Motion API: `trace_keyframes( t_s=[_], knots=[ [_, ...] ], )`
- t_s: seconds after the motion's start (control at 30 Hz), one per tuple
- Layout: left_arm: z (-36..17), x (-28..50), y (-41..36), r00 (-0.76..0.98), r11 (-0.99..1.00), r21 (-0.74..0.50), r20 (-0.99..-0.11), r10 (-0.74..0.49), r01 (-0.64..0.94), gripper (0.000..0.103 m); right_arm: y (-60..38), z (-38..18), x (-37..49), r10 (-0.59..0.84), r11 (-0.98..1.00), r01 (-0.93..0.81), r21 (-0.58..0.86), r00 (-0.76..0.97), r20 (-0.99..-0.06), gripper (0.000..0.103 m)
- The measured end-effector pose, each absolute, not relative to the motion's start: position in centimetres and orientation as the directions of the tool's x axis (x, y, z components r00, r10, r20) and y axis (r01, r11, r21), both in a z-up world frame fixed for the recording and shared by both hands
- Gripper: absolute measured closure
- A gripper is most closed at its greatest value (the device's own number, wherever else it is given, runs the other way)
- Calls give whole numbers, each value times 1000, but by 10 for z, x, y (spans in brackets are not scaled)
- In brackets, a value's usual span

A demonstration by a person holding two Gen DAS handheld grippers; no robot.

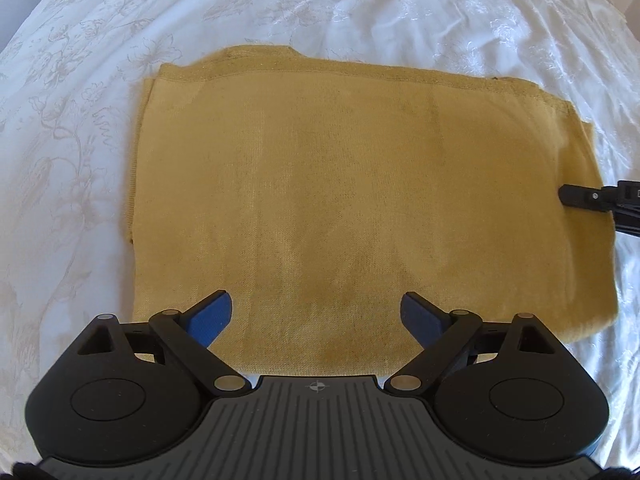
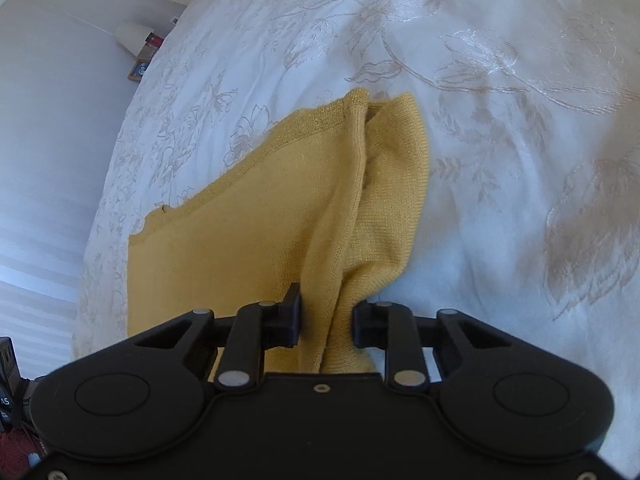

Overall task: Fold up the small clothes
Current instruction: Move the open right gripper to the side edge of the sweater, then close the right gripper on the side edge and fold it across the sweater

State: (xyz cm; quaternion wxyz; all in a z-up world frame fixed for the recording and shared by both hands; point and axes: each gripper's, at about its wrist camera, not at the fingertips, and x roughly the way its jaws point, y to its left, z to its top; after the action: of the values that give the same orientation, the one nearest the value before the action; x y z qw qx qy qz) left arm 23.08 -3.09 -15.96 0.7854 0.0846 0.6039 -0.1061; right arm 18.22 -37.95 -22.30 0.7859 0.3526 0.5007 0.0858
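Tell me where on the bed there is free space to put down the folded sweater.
The white bedspread is bare beyond the sweater's far edge and to its left. In the right wrist view it is also bare right of the sweater. The sweater's right edge is crowded: the right gripper has fabric between its fingers.

Both wrist views look down closely, sharing the yellow garment (image 1: 360,200).

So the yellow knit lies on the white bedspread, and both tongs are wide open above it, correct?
Not both. The left tongs are wide open above the yellow knit on the white bedspread, but the right wrist view shows the right tongs closed on a fold of it.
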Motion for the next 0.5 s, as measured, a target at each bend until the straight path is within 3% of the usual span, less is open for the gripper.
trace_keyframes(
  t_s=[0.2,0.5],
  knots=[
    [-152,235,-9,266,968,-19,-960,-87,249,11,-354,-185,185,430,789,203,580,493,-757,73],
    [-144,248,47,289,976,-35,-952,-98,215,11,-290,-131,200,455,790,139,597,520,-723,74]
  ],
)
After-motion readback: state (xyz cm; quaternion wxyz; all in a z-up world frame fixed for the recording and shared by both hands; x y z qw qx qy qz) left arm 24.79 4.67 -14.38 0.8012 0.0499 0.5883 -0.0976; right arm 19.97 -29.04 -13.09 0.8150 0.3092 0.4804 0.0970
